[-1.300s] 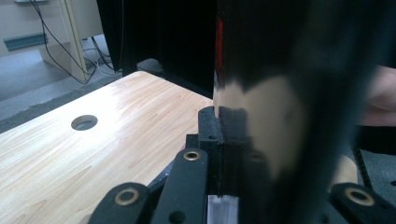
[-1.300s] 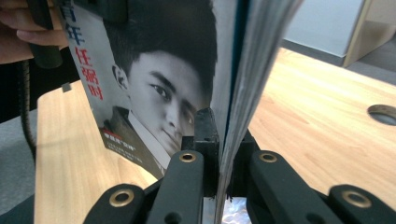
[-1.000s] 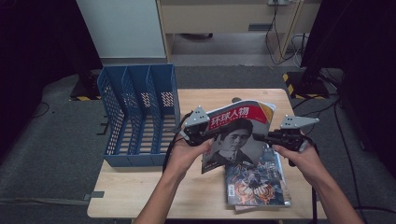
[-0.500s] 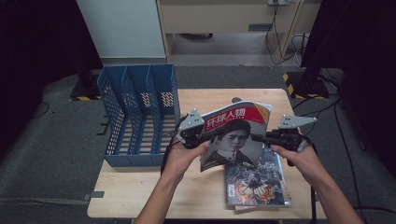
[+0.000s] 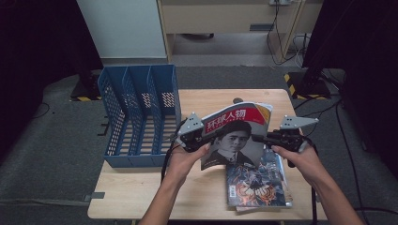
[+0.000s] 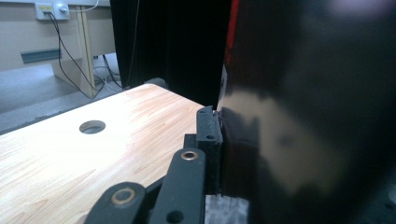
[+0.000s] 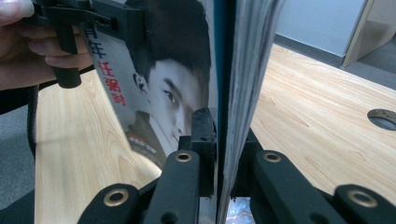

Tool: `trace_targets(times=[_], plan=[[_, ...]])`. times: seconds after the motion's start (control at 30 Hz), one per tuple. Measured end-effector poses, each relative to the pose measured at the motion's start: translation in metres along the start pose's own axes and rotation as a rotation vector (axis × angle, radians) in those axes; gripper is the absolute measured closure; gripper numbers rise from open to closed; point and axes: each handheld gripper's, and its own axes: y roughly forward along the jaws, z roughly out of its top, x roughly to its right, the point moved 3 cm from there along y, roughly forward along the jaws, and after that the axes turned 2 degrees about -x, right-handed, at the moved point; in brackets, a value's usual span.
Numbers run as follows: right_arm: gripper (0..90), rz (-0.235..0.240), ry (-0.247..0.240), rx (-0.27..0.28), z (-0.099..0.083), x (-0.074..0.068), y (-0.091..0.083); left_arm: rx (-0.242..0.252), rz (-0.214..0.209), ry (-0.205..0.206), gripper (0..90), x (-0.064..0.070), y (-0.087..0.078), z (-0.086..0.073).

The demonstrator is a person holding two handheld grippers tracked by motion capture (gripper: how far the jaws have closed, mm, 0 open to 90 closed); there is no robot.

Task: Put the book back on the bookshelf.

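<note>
A magazine (image 5: 234,136) with a red title band and a portrait cover is held upright above the table. My left gripper (image 5: 199,139) is shut on its left edge, and my right gripper (image 5: 259,138) is shut on its right edge. In the left gripper view the dark glossy magazine (image 6: 308,116) presses against the jaw. In the right gripper view the magazine (image 7: 187,88) stands edge-on between the jaws. A second magazine (image 5: 257,180) with a colourful cover lies flat underneath.
A blue three-slot file rack (image 5: 138,117) stands at the table's left, its slots open upward. The wooden table (image 5: 141,197) has a round cable hole (image 5: 238,100) near its far edge. Dark curtains and a cabinet stand beyond.
Both grippers have carried the portrait magazine a little to the left, toward the blue rack, still holding it upright.
</note>
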Motion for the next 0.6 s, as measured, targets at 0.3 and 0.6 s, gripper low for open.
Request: trace_targets(times=[0.3,0.6], plan=[[64.3,-0.032,0.031,0.015,-0.004,0.006,-0.001,0.045,-0.008,0.008,86.3,0.008,0.000,0.002],[31.8,-0.114,0.072,-0.032,-0.038,0.012,0.003,0.054,0.006,0.022,86.4,0.006,-0.006,0.013]])
